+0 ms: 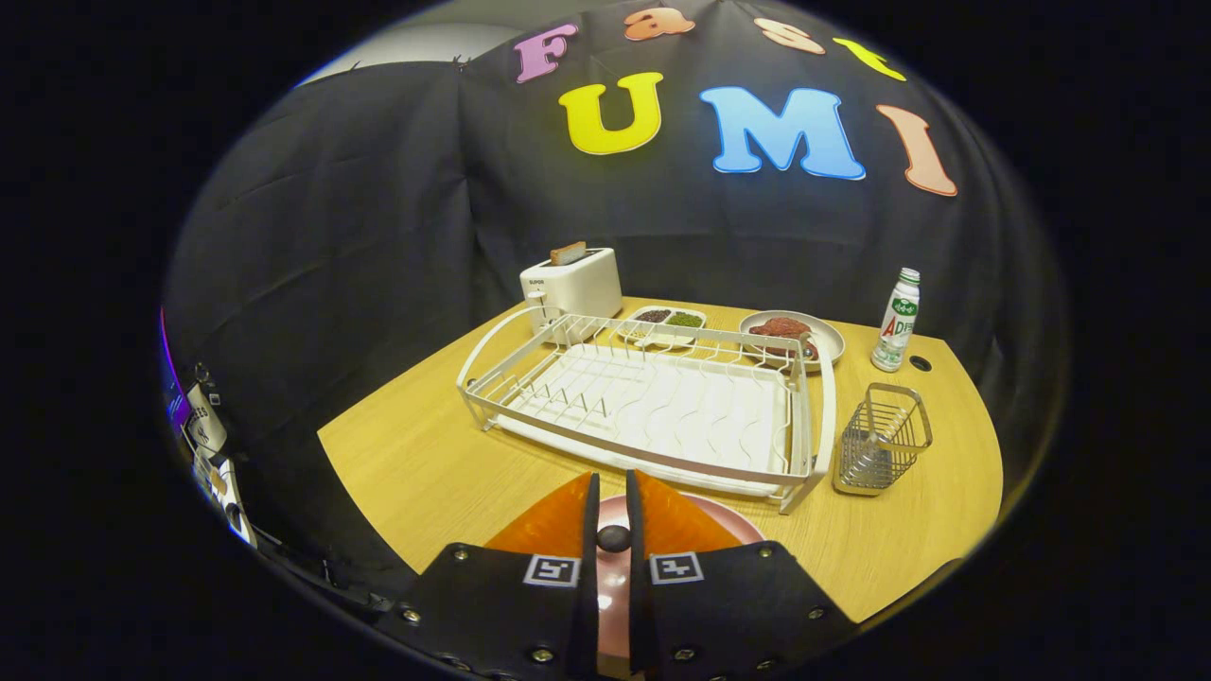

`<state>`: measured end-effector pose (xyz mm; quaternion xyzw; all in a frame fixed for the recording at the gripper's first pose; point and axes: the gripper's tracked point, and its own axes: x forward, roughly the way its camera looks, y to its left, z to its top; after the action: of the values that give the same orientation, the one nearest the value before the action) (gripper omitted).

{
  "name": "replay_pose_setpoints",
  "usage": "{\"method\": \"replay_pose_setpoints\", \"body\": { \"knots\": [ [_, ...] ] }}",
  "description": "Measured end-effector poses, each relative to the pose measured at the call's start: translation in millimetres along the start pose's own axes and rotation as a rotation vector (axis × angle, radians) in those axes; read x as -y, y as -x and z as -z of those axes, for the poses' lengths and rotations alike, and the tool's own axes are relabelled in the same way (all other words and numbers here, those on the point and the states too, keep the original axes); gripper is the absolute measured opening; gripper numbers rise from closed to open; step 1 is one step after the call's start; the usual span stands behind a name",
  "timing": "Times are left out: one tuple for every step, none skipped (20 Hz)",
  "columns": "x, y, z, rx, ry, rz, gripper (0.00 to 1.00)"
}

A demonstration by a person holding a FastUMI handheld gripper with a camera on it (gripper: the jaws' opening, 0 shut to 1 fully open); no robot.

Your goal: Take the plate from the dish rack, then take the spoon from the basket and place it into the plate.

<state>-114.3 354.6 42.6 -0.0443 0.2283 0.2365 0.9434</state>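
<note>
My gripper (612, 511) hangs low over the table's front edge, its fingers close together. A small dark rounded piece (613, 538) is pinched between them; it looks like the end of the spoon, and the rest of it is hidden. Right below the fingers a pink plate (728, 522) lies flat on the wooden table, in front of the dish rack. The white wire dish rack (653, 402) stands just beyond the fingers with nothing in it. To the right of the rack stands the metal wire basket (882, 440); I cannot make out a spoon inside it.
Behind the rack stand a white toaster (573, 281) with a slice of bread, a divided dish of grains (665, 323) and a plate of red food (791, 334). A small bottle (897, 320) stands at the back right. Bare tabletop (416, 454) lies left of the rack.
</note>
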Motion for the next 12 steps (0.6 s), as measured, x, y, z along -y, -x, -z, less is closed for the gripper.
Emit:
{"method": "replay_pose_setpoints", "body": {
  "knots": [
    [4.6,3.1,1.1,-0.001,0.000,0.011,0.14],
    [9.0,7.8,-2.1,0.014,-0.001,0.024,0.16],
    [15.3,12.0,-8.4,0.038,0.000,0.041,0.18],
    [20.1,17.1,-15.2,0.058,0.009,0.054,0.21],
    [26.8,22.2,-22.5,0.073,0.027,0.074,0.23],
    [32.8,29.4,-31.8,0.095,0.042,0.092,0.23],
    [40.2,37.0,-45.2,0.127,0.051,0.116,0.23],
    [49.5,47.2,-58.3,0.164,0.060,0.150,0.23],
    [59.1,57.2,-73.3,0.203,0.068,0.185,0.23],
    [67.0,67.2,-86.7,0.241,0.069,0.212,0.23],
    [73.4,75.5,-99.1,0.272,0.062,0.227,0.23],
    [77.1,83.1,-108.9,0.297,0.045,0.228,0.23]
  ]
}}
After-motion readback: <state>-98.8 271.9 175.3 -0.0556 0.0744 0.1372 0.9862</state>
